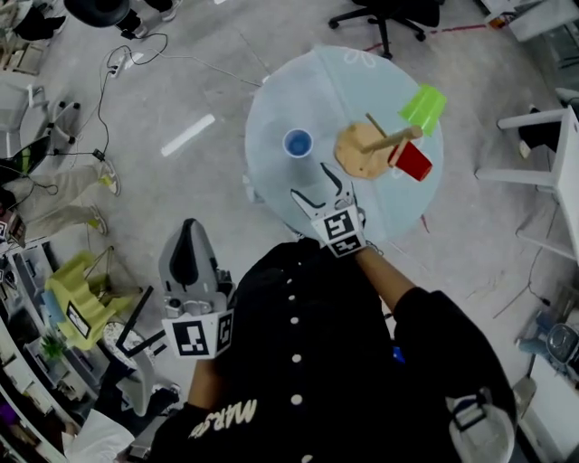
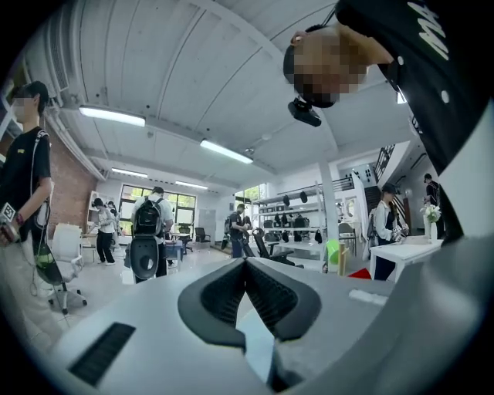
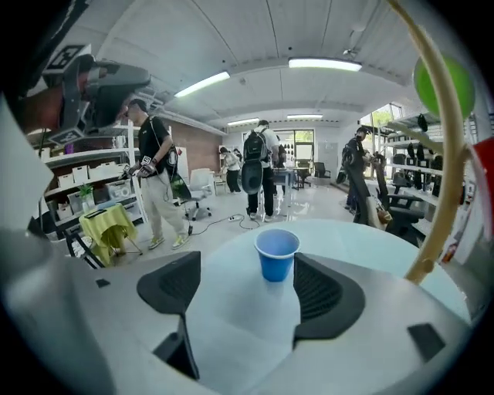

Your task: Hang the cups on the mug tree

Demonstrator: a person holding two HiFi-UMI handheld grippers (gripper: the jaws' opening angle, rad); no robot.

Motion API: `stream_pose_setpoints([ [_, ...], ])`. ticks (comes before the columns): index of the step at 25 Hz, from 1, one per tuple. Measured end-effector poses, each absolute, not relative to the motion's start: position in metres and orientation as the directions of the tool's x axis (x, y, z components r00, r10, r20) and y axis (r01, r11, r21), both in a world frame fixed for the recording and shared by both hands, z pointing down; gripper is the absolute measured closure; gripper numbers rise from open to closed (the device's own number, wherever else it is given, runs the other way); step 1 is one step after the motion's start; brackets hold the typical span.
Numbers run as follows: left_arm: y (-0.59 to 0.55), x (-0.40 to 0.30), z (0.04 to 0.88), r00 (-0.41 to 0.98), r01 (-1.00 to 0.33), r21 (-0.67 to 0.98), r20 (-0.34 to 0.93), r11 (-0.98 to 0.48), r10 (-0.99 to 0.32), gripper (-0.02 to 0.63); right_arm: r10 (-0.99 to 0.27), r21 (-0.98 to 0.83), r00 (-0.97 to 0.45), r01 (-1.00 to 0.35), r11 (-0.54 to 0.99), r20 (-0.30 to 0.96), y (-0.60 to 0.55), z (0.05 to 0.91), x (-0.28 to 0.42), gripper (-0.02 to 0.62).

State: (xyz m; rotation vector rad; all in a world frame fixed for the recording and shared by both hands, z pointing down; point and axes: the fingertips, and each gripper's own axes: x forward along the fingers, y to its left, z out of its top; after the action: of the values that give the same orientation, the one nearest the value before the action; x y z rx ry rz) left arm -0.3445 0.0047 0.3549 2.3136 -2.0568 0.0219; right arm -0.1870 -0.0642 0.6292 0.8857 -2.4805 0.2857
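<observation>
A blue cup (image 1: 297, 143) stands upright on the round pale table (image 1: 280, 99). In the right gripper view the blue cup (image 3: 276, 253) sits just beyond and between the jaws. My right gripper (image 1: 312, 181) (image 3: 243, 281) is open and empty, low over the table's near part. The wooden mug tree (image 1: 362, 149) (image 3: 444, 170) stands to the right and carries a green cup (image 1: 423, 108) (image 3: 444, 85) and a red cup (image 1: 413, 163). My left gripper (image 1: 188, 228) (image 2: 245, 264) is shut on nothing, held off the table beside the person's body.
An office chair (image 1: 389, 14) stands beyond the table and a white table (image 1: 565, 163) at the right. Cables (image 1: 136, 54) lie on the floor at the left. A yellow stool (image 1: 77, 289) is at the lower left. Several people (image 3: 158, 177) stand in the room.
</observation>
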Motion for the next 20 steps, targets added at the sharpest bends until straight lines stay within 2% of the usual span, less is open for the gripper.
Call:
stream_pose_setpoints([
  [7,0.002,-0.36,0.369,0.112,-0.994,0.026,0.08,-0.11,-0.991,0.611,-0.552,-0.019,-0.584,-0.697,0.717,0.595,-0.1,0.683,-0.191,0.218],
  [20,-0.023,-0.363,0.384,0.143,-0.99,0.016,0.1,-0.142,-0.985,0.611,-0.593,0.03,-0.464,-0.77,0.637,0.658,-0.152,0.73,-0.216,0.218],
])
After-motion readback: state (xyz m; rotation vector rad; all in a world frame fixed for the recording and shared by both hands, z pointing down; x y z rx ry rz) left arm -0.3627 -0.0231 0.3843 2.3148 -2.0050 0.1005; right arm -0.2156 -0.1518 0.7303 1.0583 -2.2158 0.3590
